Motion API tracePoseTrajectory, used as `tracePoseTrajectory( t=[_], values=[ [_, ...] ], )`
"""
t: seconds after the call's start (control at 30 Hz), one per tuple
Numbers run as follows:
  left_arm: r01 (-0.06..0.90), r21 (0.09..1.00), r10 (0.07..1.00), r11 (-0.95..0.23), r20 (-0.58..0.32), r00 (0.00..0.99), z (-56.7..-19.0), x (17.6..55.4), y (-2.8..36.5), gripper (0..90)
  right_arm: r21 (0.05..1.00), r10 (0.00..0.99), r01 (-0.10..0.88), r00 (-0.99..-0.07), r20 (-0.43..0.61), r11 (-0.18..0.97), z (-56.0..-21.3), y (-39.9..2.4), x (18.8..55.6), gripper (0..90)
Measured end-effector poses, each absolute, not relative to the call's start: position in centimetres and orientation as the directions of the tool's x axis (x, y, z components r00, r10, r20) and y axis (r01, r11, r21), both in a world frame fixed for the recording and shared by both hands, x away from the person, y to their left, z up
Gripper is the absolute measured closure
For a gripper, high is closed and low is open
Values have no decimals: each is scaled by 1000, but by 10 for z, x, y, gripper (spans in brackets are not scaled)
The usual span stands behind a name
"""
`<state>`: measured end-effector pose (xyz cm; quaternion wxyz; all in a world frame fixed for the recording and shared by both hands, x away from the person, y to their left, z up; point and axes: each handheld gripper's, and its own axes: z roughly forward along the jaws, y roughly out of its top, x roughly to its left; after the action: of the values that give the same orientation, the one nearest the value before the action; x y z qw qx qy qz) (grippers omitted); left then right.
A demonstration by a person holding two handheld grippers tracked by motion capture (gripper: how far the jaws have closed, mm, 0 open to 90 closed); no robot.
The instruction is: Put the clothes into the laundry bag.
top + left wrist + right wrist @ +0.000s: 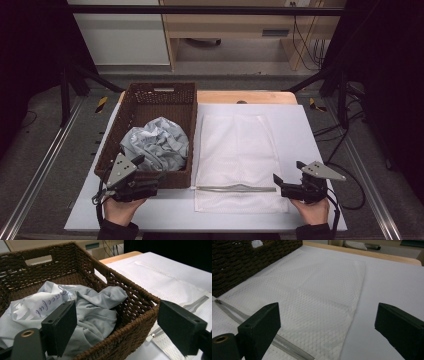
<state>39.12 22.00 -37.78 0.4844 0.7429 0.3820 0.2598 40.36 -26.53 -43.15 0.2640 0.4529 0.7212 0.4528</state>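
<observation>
**Grippers wait at the table's near edge**

High view: the left hand-held gripper (134,182), jaws parted and empty, sits just before the basket (145,95) holding a crumpled shirt (156,145). The right hand-held gripper (287,186), likewise released, flanks the mesh bag (237,145), whose zipper (235,188) runs crosswise.

Left gripper view: the shirt (92,307) lies ahead-left; lettering shows.

Right gripper view: the bag (312,295) stretches away.

Basket (130,302) wall hides the lower part of the grey garment (95,312). Garment print partly folded under, script unreadable. Left claw view cuts off the basket at left and bottom edges. Mesh bag (312,297) zipper (249,317) runs behind the claw jaw, bag cropped at bottom edge.
</observation>
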Motion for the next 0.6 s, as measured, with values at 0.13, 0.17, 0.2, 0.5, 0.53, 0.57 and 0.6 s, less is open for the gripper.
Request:
tracePoseTrajectory(
  t=[0.13, 0.17, 0.2, 0.5, 0.53, 0.57, 0.6],
  values=[
    [331, 922, 828, -202, -20, 561, -374, 394, 225, 167, 888, 888, 416, -459, 22, 194, -432, -259, 403, 69],
    [331, 922, 828, -202, -20, 561, -374, 394, 225, 167, 888, 888, 416, -459, 22, 194, -432, -259, 403, 69],
    [331, 923, 828, -195, -26, 560, -372, 395, 226, 167, 889, 889, 416, -458, 21, 193, -432, -258, 403, 72],
    [332, 920, 826, -208, -17, 564, -360, 407, 224, 167, 895, 893, 407, -449, 22, 183, -429, -255, 401, 69],
    [331, 920, 828, -209, -14, 561, -359, 409, 225, 167, 895, 892, 405, -452, 21, 184, -429, -255, 401, 69],
    [331, 920, 830, -211, -10, 557, -358, 412, 226, 167, 895, 892, 405, -452, 21, 184, -429, -255, 401, 69],
    [337, 917, 833, -214, -9, 553, -356, 415, 227, 167, 895, 891, 404, -453, 18, 187, -429, -255, 401, 69]
  ],
)
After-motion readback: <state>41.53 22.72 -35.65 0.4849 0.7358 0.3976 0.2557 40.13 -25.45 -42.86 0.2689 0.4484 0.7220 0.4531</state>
